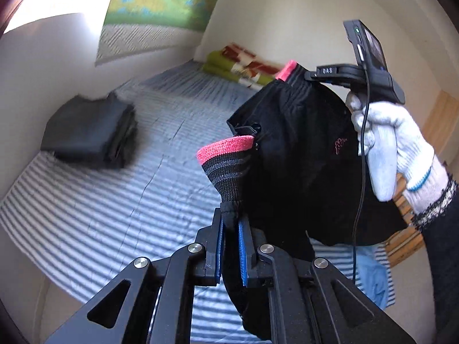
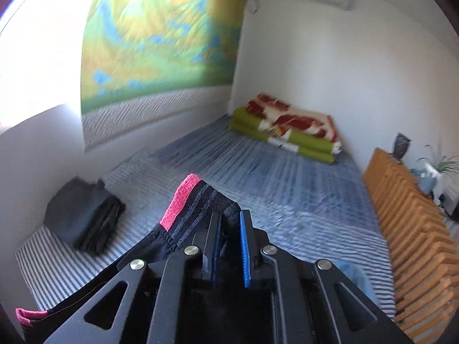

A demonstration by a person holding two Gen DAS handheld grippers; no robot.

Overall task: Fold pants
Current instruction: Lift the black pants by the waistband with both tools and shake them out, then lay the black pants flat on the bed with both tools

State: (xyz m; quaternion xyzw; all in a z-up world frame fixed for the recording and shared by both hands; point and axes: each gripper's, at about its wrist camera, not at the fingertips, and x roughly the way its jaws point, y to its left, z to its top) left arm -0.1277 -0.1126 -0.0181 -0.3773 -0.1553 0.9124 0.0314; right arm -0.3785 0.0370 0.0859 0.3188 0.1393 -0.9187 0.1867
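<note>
Striped bed sheet (image 1: 114,218) below: both grippers, left gripper (image 1: 230,239) and right gripper (image 2: 230,246), clamp the black pink-trimmed pants (image 1: 301,154); keep the waistband taut and level when lowering.

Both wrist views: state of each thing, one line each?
Black pants with pink-edged striped waistband: unfolded, held off the bed by both grippers.
Left gripper: shut on the pants' fabric.
Right gripper: shut on the waistband end.
Dark grey garment stack: folded, lying on the bed's left side.
Green, red and cream blanket: folded, at the bed's far end.
Blue-and-white striped bed cover: spread flat.
</note>
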